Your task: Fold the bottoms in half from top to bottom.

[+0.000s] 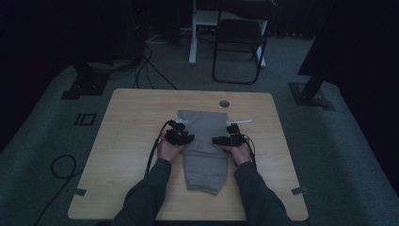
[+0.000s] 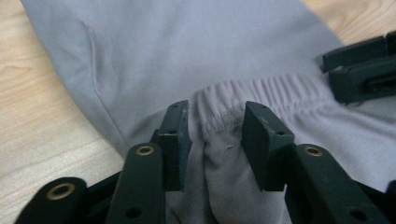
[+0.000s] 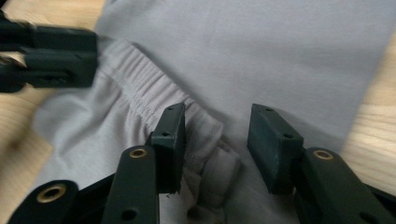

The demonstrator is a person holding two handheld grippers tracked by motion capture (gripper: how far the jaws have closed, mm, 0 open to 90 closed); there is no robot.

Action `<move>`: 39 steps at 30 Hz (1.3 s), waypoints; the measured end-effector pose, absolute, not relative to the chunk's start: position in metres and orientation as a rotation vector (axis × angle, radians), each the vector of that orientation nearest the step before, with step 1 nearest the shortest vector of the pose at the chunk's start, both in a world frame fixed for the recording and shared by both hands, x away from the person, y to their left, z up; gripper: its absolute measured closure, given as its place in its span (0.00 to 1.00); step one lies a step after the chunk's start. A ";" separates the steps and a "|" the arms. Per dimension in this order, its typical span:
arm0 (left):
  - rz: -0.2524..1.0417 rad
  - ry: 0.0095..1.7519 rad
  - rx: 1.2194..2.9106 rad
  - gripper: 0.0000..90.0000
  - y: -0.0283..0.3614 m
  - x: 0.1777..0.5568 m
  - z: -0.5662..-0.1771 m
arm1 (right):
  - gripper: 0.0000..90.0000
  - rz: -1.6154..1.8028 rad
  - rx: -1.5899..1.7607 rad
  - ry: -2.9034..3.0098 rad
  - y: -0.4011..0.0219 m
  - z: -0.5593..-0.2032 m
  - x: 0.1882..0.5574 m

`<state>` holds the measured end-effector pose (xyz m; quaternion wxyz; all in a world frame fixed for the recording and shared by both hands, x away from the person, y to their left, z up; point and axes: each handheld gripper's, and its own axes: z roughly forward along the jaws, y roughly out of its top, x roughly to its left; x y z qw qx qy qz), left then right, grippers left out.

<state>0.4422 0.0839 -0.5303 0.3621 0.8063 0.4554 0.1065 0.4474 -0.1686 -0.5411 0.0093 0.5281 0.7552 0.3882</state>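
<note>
Lying between open left gripper [image 2: 215,135] jaws: grey trousers [image 2: 196,56] waistband.

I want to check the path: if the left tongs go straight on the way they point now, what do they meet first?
Most likely the gathered waistband of the grey trousers, just ahead of the open left tongs. Depth is unclear; the right tongs sit off to the side.

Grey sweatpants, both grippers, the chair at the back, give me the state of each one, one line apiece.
Grey sweatpants: folded, flat on the table, elastic band folded onto the middle.
Left gripper: open, jaws astride the elastic band, not pressing.
Right gripper: open over the elastic band.
Chair: unfolded, upright, empty.
</note>
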 end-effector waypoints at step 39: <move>0.314 1.060 2.186 0.94 0.074 0.404 -0.540 | 0.71 1.223 1.623 2.416 -0.165 -0.540 0.444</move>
